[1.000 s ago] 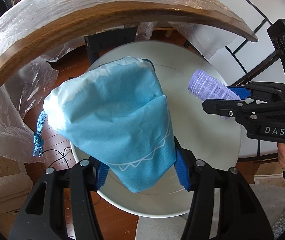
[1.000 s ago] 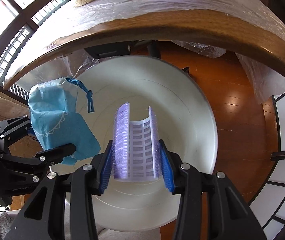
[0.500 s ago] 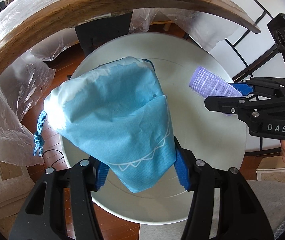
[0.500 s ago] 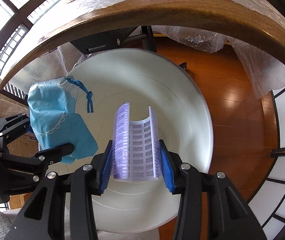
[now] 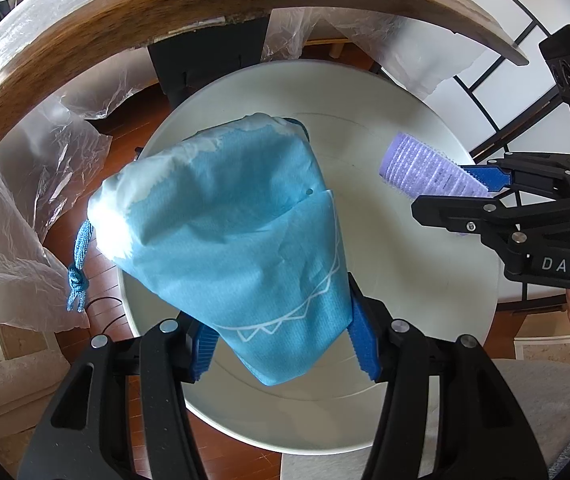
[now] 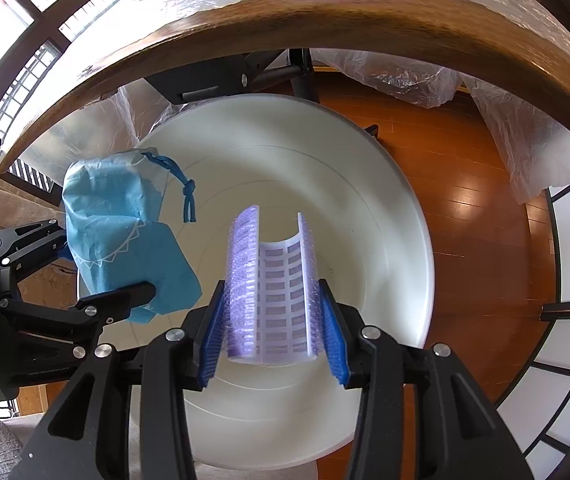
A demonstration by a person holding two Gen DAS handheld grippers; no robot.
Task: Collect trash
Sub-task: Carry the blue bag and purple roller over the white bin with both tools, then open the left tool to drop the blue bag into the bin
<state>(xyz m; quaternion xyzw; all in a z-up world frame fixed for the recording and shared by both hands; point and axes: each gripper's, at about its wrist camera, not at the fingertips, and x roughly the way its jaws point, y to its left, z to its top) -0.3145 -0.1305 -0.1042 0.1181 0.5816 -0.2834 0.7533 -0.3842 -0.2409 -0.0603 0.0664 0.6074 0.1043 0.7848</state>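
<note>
Both your grippers hang over the mouth of the white round bin (image 6: 397, 216), which stands on the wood floor (image 6: 477, 184) just below the edge of the plastic-covered wooden table (image 6: 325, 12).

Left gripper (image 5: 281, 340): blue pads clamped on the lower end of a blue drawstring pouch (image 5: 225, 232). The pouch's bulk and its knotted cord (image 5: 79, 264) lean toward the bin's left rim; part of it overhangs the rim in the left wrist view.

Right gripper (image 6: 273, 328): jaws closed to a narrow gap on a purple hair roller (image 6: 273, 280). Its long axis runs straight ahead along the fingers, open end forward, pointing down into the bin. From the left wrist view the hair roller (image 5: 429, 172) sits over the right half of the opening.

The relation that matters: bin directly beneath both loads. The roller is well inside the rim on all sides, so you can likely release it cleanly. The pouch is nearer the left edge; judging from this, you want to bring the left gripper toward the bin's centre before you let go, or the cord end may catch on the rim or fall outside.

Neither item is in the bin yet. More items lie on the table, too small to name.
</note>
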